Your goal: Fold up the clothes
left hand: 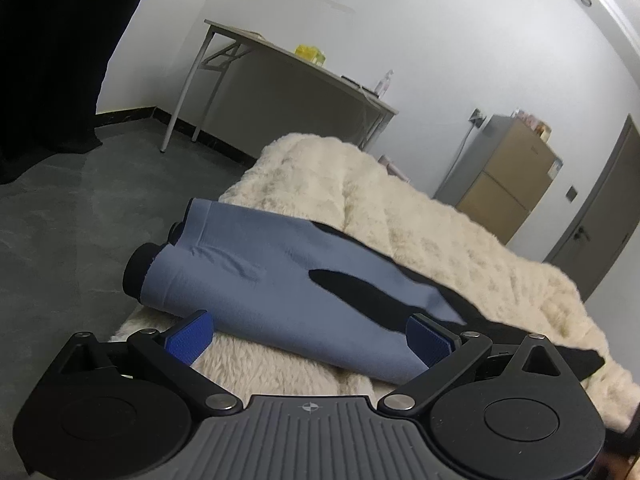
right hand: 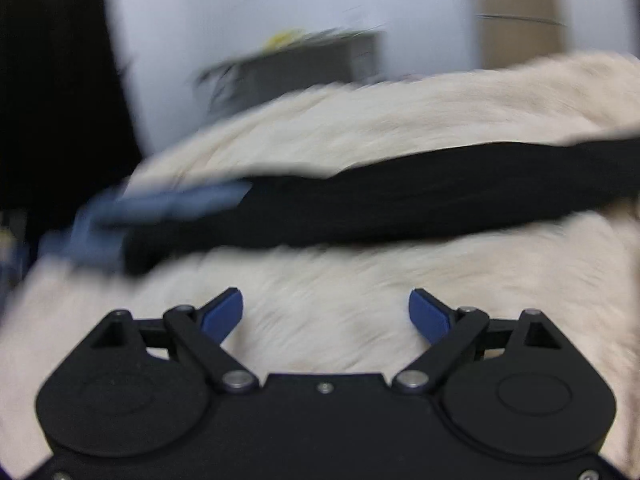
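Left gripper: jaws spread wide, blue pads flanking the near edge of the blue-and-black garment without pinching it. Right gripper: jaws spread, empty, above the cream fleece blanket. The garment lies lengthwise across the blanket.

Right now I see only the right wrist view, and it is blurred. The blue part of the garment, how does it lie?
Observer: The blue and black garment lies flat across the cream fluffy blanket, its blue end at the blanket's edge.
Operator: Is the left gripper holding it?
Observer: No. The left gripper is open, one pad at each side of the blue fabric.
Operator: What is behind?
Observer: A folding table by the wall.
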Available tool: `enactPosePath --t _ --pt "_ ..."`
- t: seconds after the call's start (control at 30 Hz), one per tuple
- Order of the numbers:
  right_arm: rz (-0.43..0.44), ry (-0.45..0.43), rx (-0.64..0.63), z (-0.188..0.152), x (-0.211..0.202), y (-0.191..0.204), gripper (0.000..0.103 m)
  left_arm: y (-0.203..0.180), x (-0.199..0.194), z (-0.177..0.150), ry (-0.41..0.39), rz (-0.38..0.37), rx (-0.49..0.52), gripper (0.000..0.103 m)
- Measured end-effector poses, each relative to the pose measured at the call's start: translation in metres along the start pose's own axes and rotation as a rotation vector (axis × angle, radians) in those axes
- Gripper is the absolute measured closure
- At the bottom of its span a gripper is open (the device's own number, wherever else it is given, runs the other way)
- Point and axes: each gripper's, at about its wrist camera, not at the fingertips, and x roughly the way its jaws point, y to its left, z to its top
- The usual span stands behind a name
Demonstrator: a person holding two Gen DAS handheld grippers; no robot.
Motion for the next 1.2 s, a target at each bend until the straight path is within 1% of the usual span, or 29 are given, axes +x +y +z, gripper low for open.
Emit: enactPosePath --t 0.07,0.13,0.2,0.23,0.3,0.33,0.37,0.4,0.43,0.47,0.5,0.53,0.57,0.6,0.63,0.67,0.73,0.87,0.93,1.0,1.03,1.1,1.13,1.17,1.2 --pt "-0.068 -0.077 0.187 0.018 -0.002 -0.032 0.013 -0.002 0.003 -0.001 0.015 0.011 0.022 0.001" --pt "-0.148 -0.118 0.411 0.031 0.002 -0.080 0.013 -0.004 0.005 -0.002 0.026 0.018 0.035 0.001" --pt "-0.182 -0.152 0.496 0.035 0.008 -0.107 0.013 -0.006 0.005 -0.003 0.026 0.024 0.046 0.001" --pt "-0.224 -0.187 0.516 0.039 0.016 -0.124 0.013 -0.007 0.005 -0.004 0.023 0.026 0.051 0.001" --pt "-0.249 -0.207 0.531 0.042 0.028 -0.138 0.013 -0.009 0.003 -0.005 0.017 0.033 0.062 0.001" --pt "-0.264 -0.234 0.546 0.047 0.038 -0.148 0.013 -0.010 0.002 -0.005 0.016 0.036 0.066 0.001" --pt "-0.265 -0.296 0.576 0.052 0.045 -0.157 0.012 -0.011 0.002 -0.005 0.014 0.039 0.069 0.001" --pt "-0.265 -0.314 0.589 0.054 0.045 -0.161 0.012 -0.011 0.001 -0.005 0.013 0.040 0.071 0.001" --pt "-0.262 -0.364 0.647 0.058 0.050 -0.171 0.014 -0.012 0.001 -0.005 0.011 0.041 0.073 0.001" --pt "-0.258 -0.406 0.719 0.062 0.055 -0.182 0.020 -0.012 0.001 -0.005 0.010 0.041 0.075 0.001" --pt "-0.258 -0.414 0.747 0.063 0.058 -0.187 0.026 -0.012 0.001 -0.005 0.010 0.041 0.074 0.001" --pt "-0.259 -0.417 0.770 0.065 0.061 -0.192 0.048 -0.012 0.003 -0.005 0.010 0.042 0.073 0.001" --pt "-0.260 -0.421 0.792 0.066 0.064 -0.196 0.077 -0.012 0.003 -0.005 0.009 0.044 0.073 0.001" --pt "-0.255 -0.415 0.805 0.069 0.065 -0.200 0.090 -0.012 0.004 -0.004 0.006 0.045 0.073 0.001" --pt "-0.257 -0.407 0.796 0.073 0.064 -0.200 0.097 -0.012 0.004 -0.004 0.004 0.046 0.073 0.001" --pt "-0.260 -0.399 0.785 0.077 0.064 -0.199 0.100 -0.012 0.005 -0.004 0.003 0.045 0.071 0.001" --pt "-0.259 -0.421 0.705 0.095 0.055 -0.191 0.100 -0.012 0.005 -0.005 0.002 0.041 0.070 0.001" --pt "-0.241 -0.486 0.618 0.127 0.026 -0.187 0.101 -0.012 0.003 -0.005 -0.004 0.028 0.079 0.001" --pt "-0.221 -0.549 0.590 0.148 0.002 -0.183 0.100 -0.012 0.002 -0.004 -0.008 0.022 0.083 0.001" --pt "-0.218 -0.598 0.571 0.160 -0.016 -0.183 0.100 -0.012 0.000 -0.004 -0.015 0.016 0.081 0.001" --pt "-0.221 -0.636 0.559 0.168 -0.031 -0.182 0.100 -0.012 0.000 -0.004 -0.019 0.013 0.080 0.001" --pt "-0.244 -0.683 0.537 0.176 -0.054 -0.184 0.100 -0.013 -0.001 -0.003 -0.025 0.007 0.078 0.001" --pt "-0.274 -0.703 0.504 0.181 -0.064 -0.186 0.098 -0.013 -0.002 -0.003 -0.028 0.003 0.078 0.001" --pt "-0.306 -0.694 0.478 0.183 -0.067 -0.191 0.093 -0.013 -0.003 -0.003 -0.033 -0.001 0.077 0.001" --pt "-0.337 -0.681 0.453 0.184 -0.069 -0.196 0.090 -0.014 -0.004 -0.003 -0.036 -0.006 0.078 0.001"
